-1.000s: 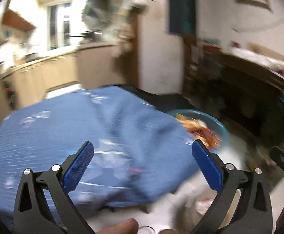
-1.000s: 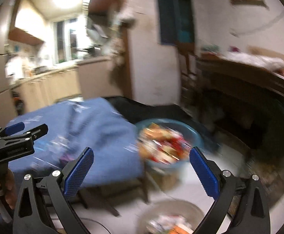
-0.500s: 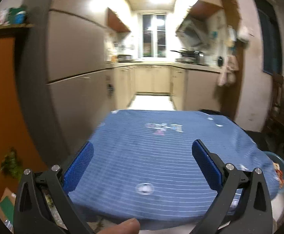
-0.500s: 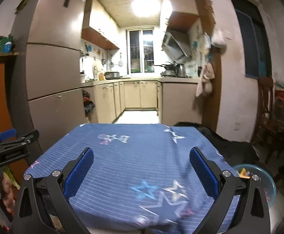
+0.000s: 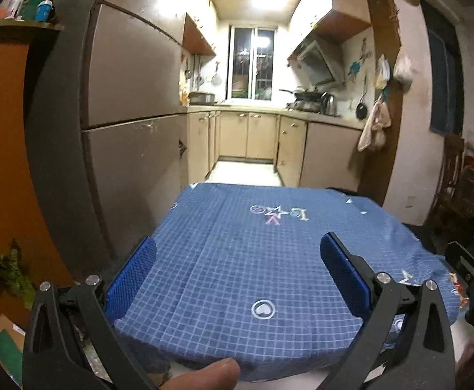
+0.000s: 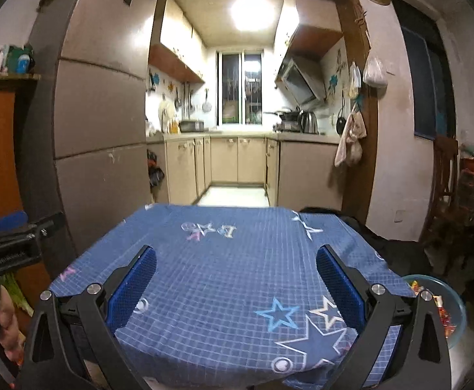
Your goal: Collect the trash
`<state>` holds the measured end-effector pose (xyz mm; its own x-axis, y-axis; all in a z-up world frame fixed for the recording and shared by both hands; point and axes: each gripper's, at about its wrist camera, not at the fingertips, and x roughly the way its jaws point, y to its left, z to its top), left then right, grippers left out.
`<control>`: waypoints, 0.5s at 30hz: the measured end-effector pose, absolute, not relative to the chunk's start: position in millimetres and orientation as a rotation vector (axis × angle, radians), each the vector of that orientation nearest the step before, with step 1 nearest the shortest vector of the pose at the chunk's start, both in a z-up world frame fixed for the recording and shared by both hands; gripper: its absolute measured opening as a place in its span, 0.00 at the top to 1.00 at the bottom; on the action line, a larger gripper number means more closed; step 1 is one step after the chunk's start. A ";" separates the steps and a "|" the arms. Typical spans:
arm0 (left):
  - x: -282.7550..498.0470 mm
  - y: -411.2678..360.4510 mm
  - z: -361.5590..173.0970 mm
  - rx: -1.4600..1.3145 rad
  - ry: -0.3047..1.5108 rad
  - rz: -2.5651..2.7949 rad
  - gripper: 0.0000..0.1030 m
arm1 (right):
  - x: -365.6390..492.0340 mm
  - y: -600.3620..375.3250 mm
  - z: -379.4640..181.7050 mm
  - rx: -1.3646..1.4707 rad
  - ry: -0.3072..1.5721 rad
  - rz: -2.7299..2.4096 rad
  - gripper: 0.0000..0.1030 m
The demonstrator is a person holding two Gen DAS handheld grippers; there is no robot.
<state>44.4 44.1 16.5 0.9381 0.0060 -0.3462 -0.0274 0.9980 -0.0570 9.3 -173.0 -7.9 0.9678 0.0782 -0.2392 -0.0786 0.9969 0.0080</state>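
Both grippers are held side by side over the near edge of a table with a blue checked cloth (image 5: 253, 243), also seen in the right wrist view (image 6: 230, 276). My left gripper (image 5: 237, 260) is open and empty. My right gripper (image 6: 235, 265) is open and empty. A blue bowl (image 6: 458, 315) holding colourful wrappers sits low beside the table's right side; a sliver of the wrappers shows in the left wrist view (image 5: 458, 289). No trash lies on the cloth.
A tall brown fridge (image 5: 123, 130) stands left of the table. A kitchen with beige cabinets (image 6: 237, 159) lies beyond. A wooden chair (image 6: 445, 169) and dark clutter stand on the right. A cardboard box (image 5: 6, 338) and greens (image 5: 9, 276) lie on the floor at left.
Both views have swung left from the bowl of wrappers and the right-hand wall to face the table and kitchen. They have since steadied. Both grippers stay open.
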 end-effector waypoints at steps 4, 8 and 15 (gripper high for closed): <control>37.2 43.2 19.8 -0.065 0.292 0.009 0.05 | -5.5 -168.7 -7.1 -0.014 0.148 0.068 0.05; 25.8 41.3 25.2 -0.054 0.231 0.008 0.05 | -16.5 -167.5 -2.5 -0.018 0.064 0.065 0.05; 12.5 33.2 32.5 -0.028 0.188 0.014 0.05 | -30.1 -168.2 8.7 0.007 0.025 0.075 0.05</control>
